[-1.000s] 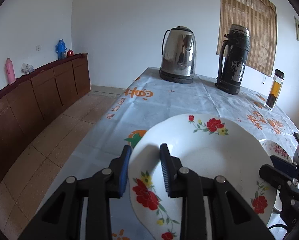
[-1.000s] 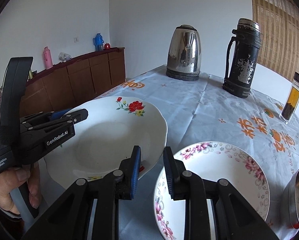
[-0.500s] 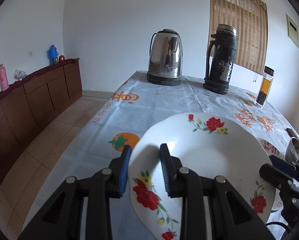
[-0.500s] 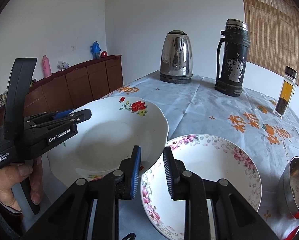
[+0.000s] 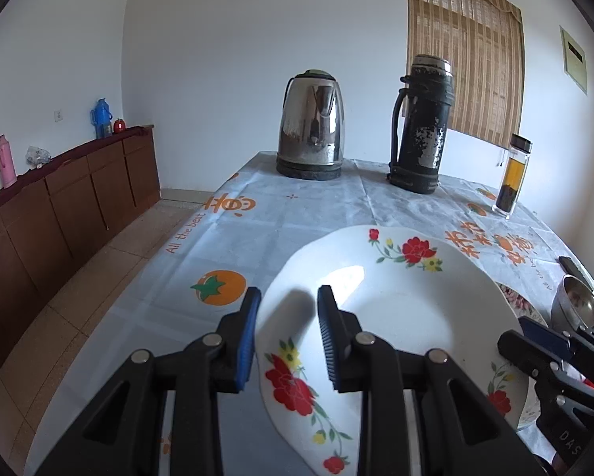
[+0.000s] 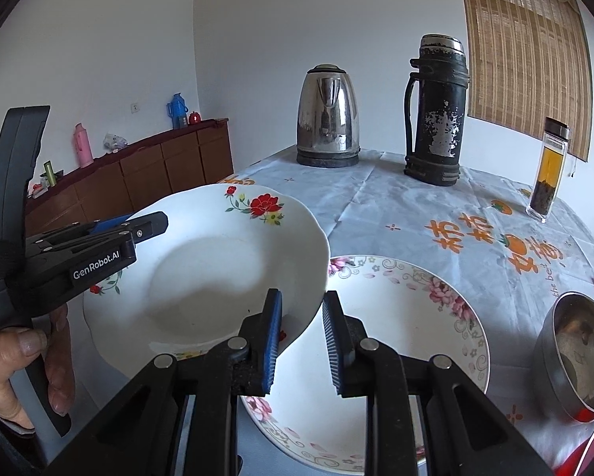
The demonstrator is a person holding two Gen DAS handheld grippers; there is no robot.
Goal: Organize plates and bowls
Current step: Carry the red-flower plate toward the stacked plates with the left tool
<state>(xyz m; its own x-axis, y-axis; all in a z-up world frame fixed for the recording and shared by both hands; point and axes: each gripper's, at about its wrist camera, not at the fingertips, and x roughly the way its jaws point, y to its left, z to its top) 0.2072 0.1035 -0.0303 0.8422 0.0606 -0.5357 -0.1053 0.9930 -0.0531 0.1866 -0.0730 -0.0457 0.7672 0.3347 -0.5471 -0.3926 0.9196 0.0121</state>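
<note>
Both hand-held grippers, left (image 5: pixel 287 341) and right (image 6: pixel 300 343), are nearly closed, each pinching the red-flowered plate (image 6: pixel 217 277) by opposite rim edges, lifted partly over the pink-flowered plate (image 6: pixel 408 317) just ahead on the worktop (image 6: pixel 376 214). Keep it level, centre it, lower together.

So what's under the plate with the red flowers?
Partly under the raised red-flower plate lies a pink-flower plate on the tablecloth. Its left edge is hidden by the upper plate, so any overlap there can't be seen.
</note>
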